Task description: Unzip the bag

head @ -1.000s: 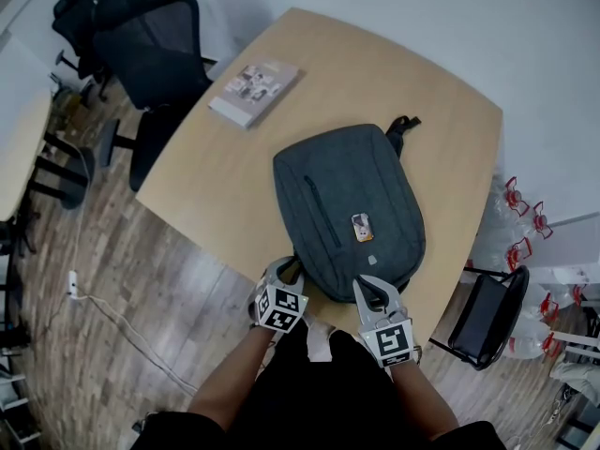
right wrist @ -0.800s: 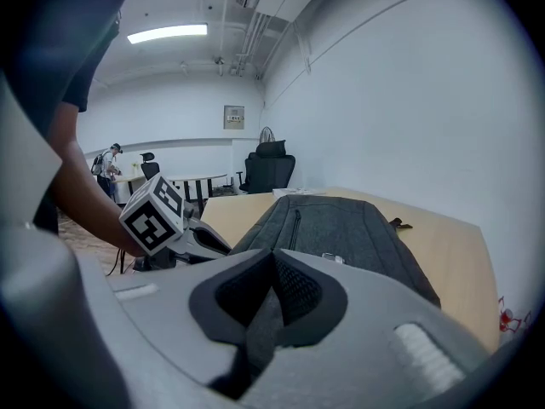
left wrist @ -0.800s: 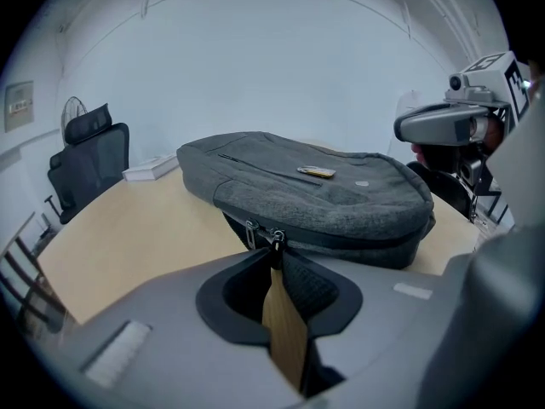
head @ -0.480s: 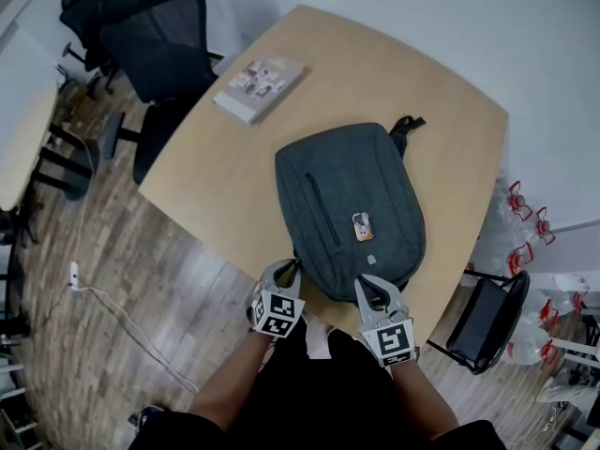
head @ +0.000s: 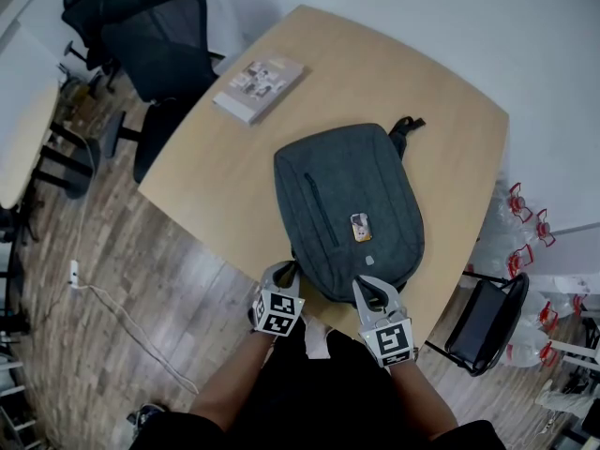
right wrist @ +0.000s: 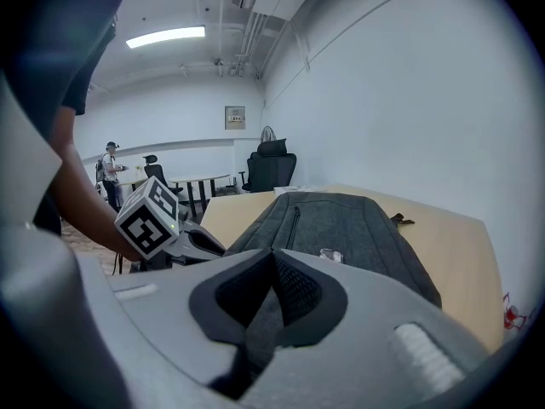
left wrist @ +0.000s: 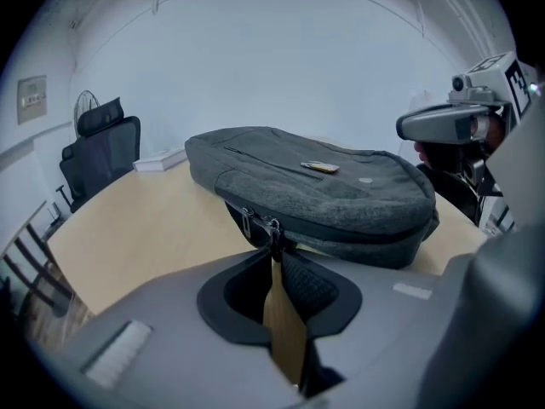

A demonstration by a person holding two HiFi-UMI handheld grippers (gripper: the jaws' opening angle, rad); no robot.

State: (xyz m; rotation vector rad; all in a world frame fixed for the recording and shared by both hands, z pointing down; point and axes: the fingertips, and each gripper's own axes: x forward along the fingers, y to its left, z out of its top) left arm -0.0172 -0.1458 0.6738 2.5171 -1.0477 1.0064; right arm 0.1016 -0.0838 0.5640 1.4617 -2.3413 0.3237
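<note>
A dark grey backpack [head: 349, 212] lies flat on the wooden table [head: 206, 172], with a small tag on its front. My left gripper [head: 286, 272] is at the bag's near left corner. In the left gripper view its jaws have just been closing, and their tips [left wrist: 274, 247] pinch the zipper pull [left wrist: 272, 231] hanging from the bag [left wrist: 324, 186]. My right gripper [head: 364, 287] sits on the bag's near edge, shut, with grey bag fabric [right wrist: 341, 220] between its jaws [right wrist: 272, 258].
A book [head: 258, 90] lies at the table's far left corner. Black office chairs [head: 155, 36] stand beyond it. A dark chair [head: 483, 322] stands at the right, and a cable [head: 112, 317] runs over the wooden floor. A person [right wrist: 109, 173] stands far off.
The head view has shifted slightly. Both grippers and the bag keep their places at the table's near edge.
</note>
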